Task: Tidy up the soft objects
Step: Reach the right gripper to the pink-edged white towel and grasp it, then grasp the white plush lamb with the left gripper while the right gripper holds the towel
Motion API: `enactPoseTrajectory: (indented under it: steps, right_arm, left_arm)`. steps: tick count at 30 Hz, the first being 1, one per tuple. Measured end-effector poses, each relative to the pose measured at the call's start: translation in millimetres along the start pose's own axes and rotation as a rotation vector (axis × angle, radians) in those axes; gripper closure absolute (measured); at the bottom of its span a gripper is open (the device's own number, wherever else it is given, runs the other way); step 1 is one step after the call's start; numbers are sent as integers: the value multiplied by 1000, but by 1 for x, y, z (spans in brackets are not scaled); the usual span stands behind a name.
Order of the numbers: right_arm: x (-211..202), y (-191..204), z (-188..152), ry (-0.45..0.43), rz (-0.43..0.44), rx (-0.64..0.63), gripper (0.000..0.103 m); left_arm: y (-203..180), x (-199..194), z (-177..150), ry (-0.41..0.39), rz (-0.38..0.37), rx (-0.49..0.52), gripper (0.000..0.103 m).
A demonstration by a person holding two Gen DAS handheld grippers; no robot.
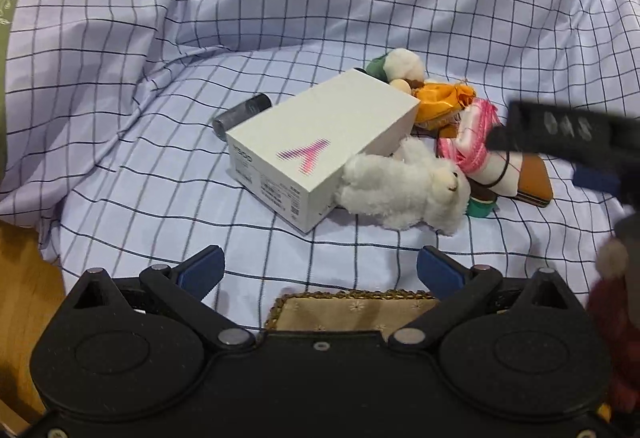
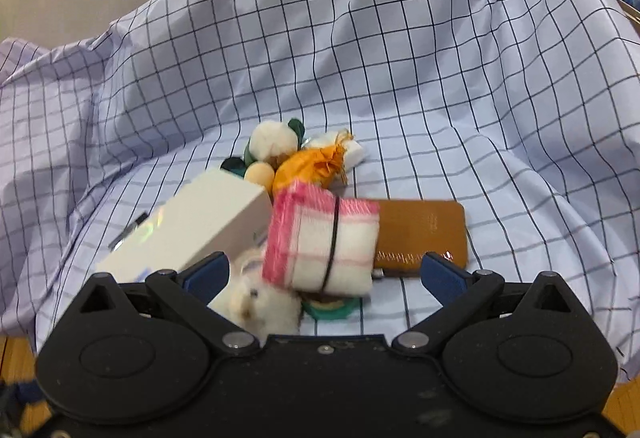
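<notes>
Checked cloth (image 1: 160,198) under white box (image 1: 320,142)

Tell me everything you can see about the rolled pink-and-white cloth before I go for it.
The rolled cloth is a white towel-like fabric with pink plaid stripes and a pink edge, folded into a thick bundle and bound by a black elastic band around its middle. It lies tilted atop the pile, leaning against the white box, overlapping the brown wallet, above the white plush and green tape roll. The right tongs are open, just short of it.

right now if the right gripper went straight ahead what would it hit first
Most likely the pink checked cloth roll, which sits dead centre between the open fingers of the right gripper. The white plush toy lies low and left; depth is unclear.
</notes>
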State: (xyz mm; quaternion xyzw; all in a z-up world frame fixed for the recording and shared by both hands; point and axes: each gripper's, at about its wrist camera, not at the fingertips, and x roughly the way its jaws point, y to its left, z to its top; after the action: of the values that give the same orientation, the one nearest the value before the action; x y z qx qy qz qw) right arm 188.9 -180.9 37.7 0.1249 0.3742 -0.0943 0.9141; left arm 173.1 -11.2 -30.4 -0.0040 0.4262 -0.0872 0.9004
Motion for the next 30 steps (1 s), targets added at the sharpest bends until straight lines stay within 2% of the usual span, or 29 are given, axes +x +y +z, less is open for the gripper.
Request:
enactPoseTrajectory:
  steps: [8,14,17,18,26,30]
  right_arm:
    - [34,7,10,20,-44,2,1]
    - [52,7,8,49,-59,-15,2]
    - [57,6,8,64,-52,-19,16]
    - [59,5,7,68,-51,-19,25]
    - [47,-4,7,15,-54,-1,26]
    - [36,-19,12,-9,-60,31,26]
  left_arm:
    - [-5,8,-1,19,-52,10,4]
    - [-7,14,0,34,-60,20,4]
    - [-8,15,0,37,-60,28,4]
    - [-8,15,0,39,-60,30,4]
    - [-14,17,5,39,-64,48,4]
    - [-21,18,8,14,-60,98,4]
